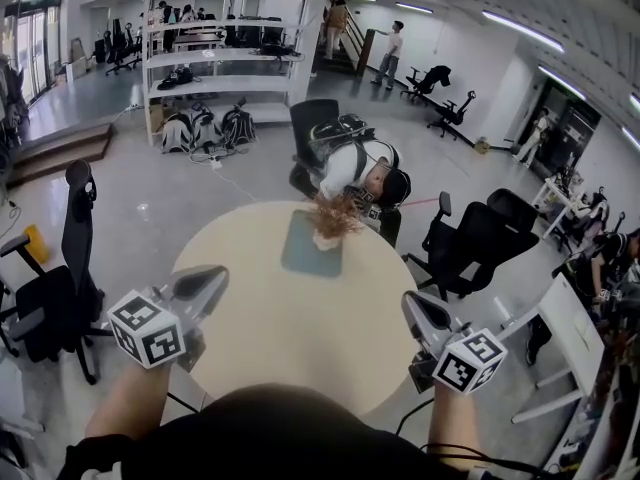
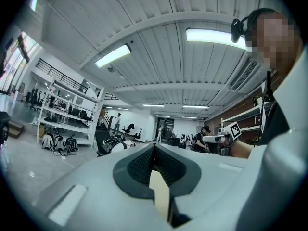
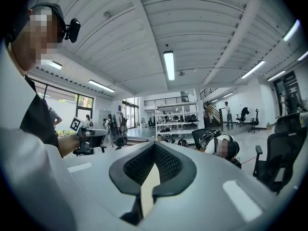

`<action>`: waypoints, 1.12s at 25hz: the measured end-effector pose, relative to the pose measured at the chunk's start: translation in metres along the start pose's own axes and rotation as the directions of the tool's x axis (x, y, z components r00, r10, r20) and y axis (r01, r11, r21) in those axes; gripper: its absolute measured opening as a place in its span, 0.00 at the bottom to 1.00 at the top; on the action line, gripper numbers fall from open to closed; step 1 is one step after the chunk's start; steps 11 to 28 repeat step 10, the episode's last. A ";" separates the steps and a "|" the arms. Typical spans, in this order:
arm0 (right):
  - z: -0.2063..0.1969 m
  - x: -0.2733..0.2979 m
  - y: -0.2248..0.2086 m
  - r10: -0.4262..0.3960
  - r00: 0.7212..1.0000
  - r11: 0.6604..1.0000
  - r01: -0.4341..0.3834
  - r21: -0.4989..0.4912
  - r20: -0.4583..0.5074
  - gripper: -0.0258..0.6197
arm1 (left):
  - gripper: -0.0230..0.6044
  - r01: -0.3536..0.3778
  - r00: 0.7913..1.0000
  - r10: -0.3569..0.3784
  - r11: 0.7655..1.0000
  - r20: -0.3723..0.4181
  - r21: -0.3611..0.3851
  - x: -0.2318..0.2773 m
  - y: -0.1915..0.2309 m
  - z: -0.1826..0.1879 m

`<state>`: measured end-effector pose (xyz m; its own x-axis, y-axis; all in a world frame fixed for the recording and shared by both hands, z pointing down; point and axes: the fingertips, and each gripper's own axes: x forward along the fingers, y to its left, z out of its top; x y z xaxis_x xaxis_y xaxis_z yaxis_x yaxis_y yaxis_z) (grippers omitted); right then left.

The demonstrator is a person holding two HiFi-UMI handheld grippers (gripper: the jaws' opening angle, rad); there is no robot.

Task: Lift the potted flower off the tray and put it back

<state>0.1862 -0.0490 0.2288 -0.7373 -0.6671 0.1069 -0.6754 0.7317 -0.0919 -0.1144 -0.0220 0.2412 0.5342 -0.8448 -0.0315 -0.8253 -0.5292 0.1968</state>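
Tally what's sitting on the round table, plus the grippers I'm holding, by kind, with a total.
tray: 1
potted flower: 1
grippers: 2, the left gripper and the right gripper
Total: 4

Round beige bench [image 1: 300,358] at centre, standing on a glossy grey floor [image 1: 150,198]. A person [image 1: 362,173] bends over the bench's far edge. Black office chairs stand on both sides: one to the left [image 1: 62,288], one to the right [image 1: 485,238]. A white shelving unit [image 1: 215,63] stands at the back, with bags [image 1: 205,128] on the floor at its foot. Beyond it, a standing person [image 1: 392,53] is near a staircase [image 1: 352,40]. A white desk [image 1: 570,328] is at the right edge. Long ceiling lamps [image 3: 168,65] run overhead.
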 end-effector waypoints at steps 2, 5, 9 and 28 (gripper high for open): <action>0.000 0.002 0.001 -0.002 1.000 1.000 0.002 -0.004 -0.006 0.06 | 0.03 0.001 1.000 -0.001 1.000 -0.001 -0.005 0.000 0.003 -0.001; 0.001 0.005 0.001 -0.003 1.000 1.000 0.003 -0.005 -0.012 0.06 | 0.03 0.006 1.000 -0.006 1.000 -0.006 -0.009 0.001 0.005 -0.002; 0.002 0.007 0.002 -0.001 1.000 1.000 0.001 -0.008 -0.011 0.06 | 0.03 0.013 1.000 -0.013 1.000 -0.011 -0.010 0.003 0.006 -0.002; 0.003 0.008 0.002 -0.001 1.000 1.000 0.001 -0.009 -0.010 0.06 | 0.03 0.015 1.000 -0.015 1.000 -0.012 -0.010 0.004 0.006 -0.002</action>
